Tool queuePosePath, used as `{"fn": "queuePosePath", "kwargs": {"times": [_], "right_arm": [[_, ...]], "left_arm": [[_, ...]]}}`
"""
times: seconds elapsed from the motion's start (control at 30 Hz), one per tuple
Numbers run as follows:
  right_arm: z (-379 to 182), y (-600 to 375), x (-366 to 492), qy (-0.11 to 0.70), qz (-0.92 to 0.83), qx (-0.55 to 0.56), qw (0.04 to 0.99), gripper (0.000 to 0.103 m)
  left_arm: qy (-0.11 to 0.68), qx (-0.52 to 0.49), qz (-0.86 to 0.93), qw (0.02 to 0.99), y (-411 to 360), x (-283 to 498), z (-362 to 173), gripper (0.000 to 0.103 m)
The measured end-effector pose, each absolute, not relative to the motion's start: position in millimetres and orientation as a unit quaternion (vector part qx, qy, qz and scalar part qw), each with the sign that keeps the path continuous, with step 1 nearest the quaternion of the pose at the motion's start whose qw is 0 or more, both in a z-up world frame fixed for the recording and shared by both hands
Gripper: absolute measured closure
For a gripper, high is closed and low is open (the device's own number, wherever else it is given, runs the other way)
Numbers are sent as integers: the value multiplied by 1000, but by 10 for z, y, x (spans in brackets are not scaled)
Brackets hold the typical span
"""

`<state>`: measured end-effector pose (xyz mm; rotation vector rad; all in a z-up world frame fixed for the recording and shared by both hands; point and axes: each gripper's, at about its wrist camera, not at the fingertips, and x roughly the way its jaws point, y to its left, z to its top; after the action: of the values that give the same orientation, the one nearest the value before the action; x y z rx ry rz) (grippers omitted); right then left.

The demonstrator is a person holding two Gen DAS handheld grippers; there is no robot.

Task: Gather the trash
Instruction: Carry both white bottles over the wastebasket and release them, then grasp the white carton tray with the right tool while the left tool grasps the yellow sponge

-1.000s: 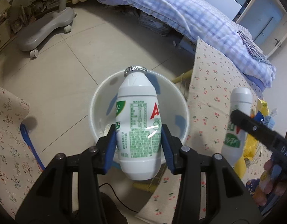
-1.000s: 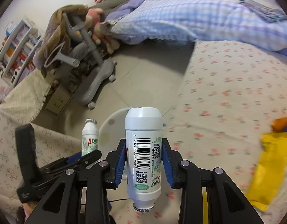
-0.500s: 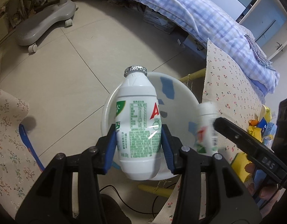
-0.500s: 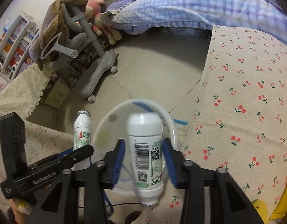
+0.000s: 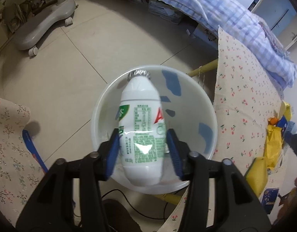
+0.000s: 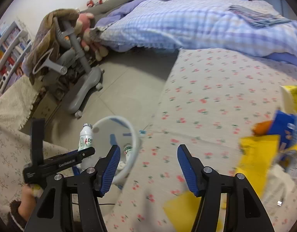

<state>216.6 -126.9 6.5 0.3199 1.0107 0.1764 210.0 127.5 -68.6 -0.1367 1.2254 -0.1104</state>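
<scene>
left gripper [image 5: 142,147] held a white bottle [image 5: 141,133] directly over the white bin [image 5: 210,116], jaws barely touching it, likely to drop it in. right gripper [image 6: 146,166] gaped wide, empty, beside the bin; a second bottle [image 6: 128,150] lay inside.

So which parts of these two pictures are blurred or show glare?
Left wrist view: a white glare patch sits on the label of the yogurt drink bottle, whose edges are slightly smeared; the left gripper stays sharp. Right wrist view: the cherry-print cloth and yellow wrapper are motion-blurred; the right gripper is sharp.
</scene>
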Motion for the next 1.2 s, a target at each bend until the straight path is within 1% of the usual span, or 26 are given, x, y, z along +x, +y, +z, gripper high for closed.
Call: {"fn": "queuePosePath", "kwargs": {"times": [0.03, 0.07, 0.13, 0.23, 0.5, 0.77, 0.9, 1.0, 1.2], "right_arm": [[99, -1337, 2114, 479, 80, 154, 860, 37], [134, -1408, 2056, 477, 74, 155, 862, 36], [179, -1513, 1964, 477, 61, 152, 863, 34], [229, -1670, 1826, 481, 46, 146, 863, 34], [338, -2002, 1455, 486, 19, 142, 862, 30], [321, -2262, 1072, 503, 2, 143, 852, 28], [297, -2401, 839, 512, -4, 132, 849, 27], [235, -2508, 655, 521, -12, 123, 844, 27], [-63, -2725, 331, 556, -31, 125, 821, 27]], "left_arm": [[570, -60, -45, 818, 1263, 2080, -676, 23], [564, -57, -39, 823, 1252, 2054, -656, 15], [558, -46, -35, 828, 1208, 2002, -612, 14], [558, -35, -34, 828, 1160, 1918, -592, 8], [559, -15, -49, 828, 980, 1703, -530, 6], [569, 3, -90, 817, 734, 1404, -487, 1], [572, 17, -115, 812, 596, 1280, -467, 1], [571, 29, -127, 811, 539, 1200, -445, 1], [572, 33, -135, 808, 523, 1112, -430, 1]]}}
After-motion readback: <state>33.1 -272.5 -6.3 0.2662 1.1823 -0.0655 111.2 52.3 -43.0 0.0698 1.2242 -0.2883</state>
